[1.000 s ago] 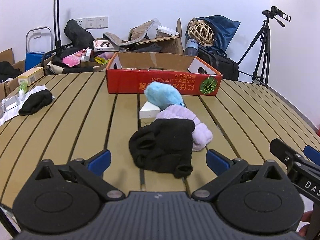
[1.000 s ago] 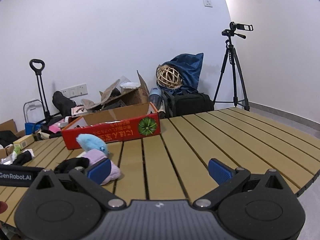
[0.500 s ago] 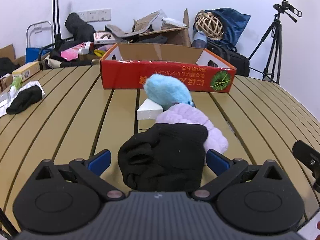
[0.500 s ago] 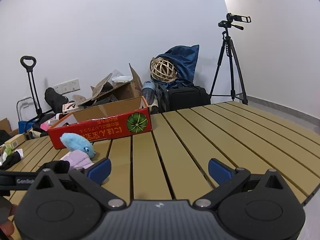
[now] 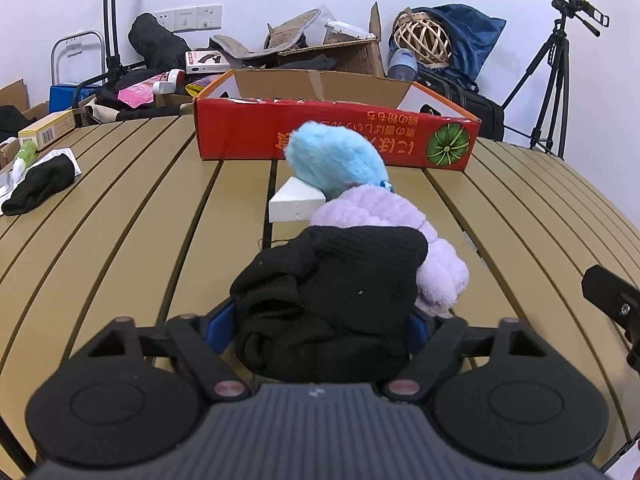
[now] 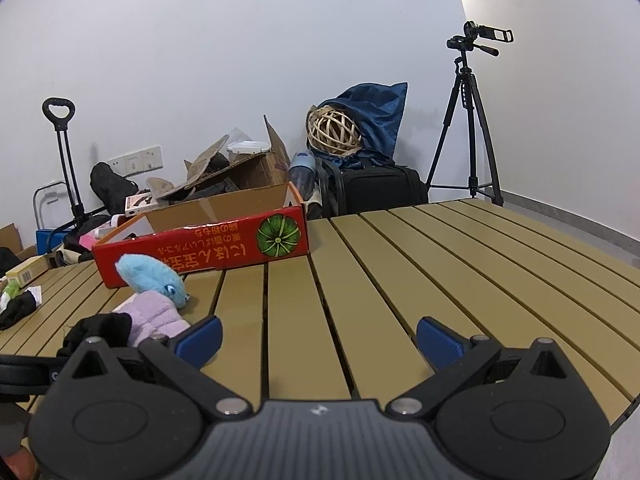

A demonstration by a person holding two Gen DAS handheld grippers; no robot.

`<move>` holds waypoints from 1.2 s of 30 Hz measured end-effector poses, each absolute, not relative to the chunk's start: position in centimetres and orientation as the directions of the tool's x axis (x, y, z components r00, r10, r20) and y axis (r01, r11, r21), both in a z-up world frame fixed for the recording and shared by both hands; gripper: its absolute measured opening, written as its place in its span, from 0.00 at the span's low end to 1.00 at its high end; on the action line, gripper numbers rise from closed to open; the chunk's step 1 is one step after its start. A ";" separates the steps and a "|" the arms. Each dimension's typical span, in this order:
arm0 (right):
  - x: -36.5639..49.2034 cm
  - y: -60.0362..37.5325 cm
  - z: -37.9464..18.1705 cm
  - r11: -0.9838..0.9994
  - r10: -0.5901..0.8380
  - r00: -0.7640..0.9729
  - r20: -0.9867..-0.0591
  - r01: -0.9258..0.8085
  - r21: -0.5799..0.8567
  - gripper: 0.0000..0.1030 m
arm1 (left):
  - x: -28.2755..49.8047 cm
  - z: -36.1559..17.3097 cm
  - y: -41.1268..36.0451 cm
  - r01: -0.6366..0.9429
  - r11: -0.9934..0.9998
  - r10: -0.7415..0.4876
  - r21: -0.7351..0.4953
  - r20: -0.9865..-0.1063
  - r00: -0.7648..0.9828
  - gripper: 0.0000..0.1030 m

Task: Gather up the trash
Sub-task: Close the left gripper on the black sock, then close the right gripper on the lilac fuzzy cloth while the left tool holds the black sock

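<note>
A crumpled black cloth [image 5: 332, 292] lies on the slatted table, leaning on a lilac fluffy item [image 5: 400, 236]. A light blue fluffy item [image 5: 332, 158] and a white block [image 5: 294, 204] lie behind them. My left gripper [image 5: 320, 326] has its blue pads pressed against both sides of the black cloth. My right gripper [image 6: 318, 336] is open and empty above bare slats, to the right of the pile; the black cloth [image 6: 100, 326], the lilac item [image 6: 154, 312] and the blue item [image 6: 150, 274] show at its left.
An open red cardboard box [image 5: 336, 136] stands behind the pile. A second black cloth [image 5: 40, 186] lies on white paper at the far left. Clutter, bags and a tripod [image 6: 468, 120] stand beyond the table. The table edge [image 6: 600, 408] runs at the right.
My left gripper has moved forward onto the black cloth and its pads have closed in against it. My right gripper has shifted slightly and stays open.
</note>
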State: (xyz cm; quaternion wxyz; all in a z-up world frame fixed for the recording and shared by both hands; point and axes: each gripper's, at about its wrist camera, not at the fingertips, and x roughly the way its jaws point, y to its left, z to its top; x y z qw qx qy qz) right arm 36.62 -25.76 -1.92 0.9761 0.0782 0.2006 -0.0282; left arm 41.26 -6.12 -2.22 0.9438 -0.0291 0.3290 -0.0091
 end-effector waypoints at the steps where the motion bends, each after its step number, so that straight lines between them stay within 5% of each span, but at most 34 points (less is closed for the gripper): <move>1: 36.6 -25.7 -1.9 0.986 -0.026 0.917 -0.397 0.088 0.139 1.00 | 41.1 -2.3 -6.2 -0.004 0.999 -0.029 -0.053 -0.616 0.787 0.74; 13: 36.4 -24.9 -2.1 0.988 -0.018 0.916 -0.400 0.078 0.134 1.00 | 40.1 -1.7 -5.2 -0.015 0.999 -0.018 -0.051 -0.578 0.816 0.23; 36: 38.2 -17.9 -1.4 0.980 0.122 0.920 -0.372 -0.051 0.194 1.00 | 37.3 1.0 3.3 -0.128 0.990 0.077 -0.062 -0.522 0.849 0.21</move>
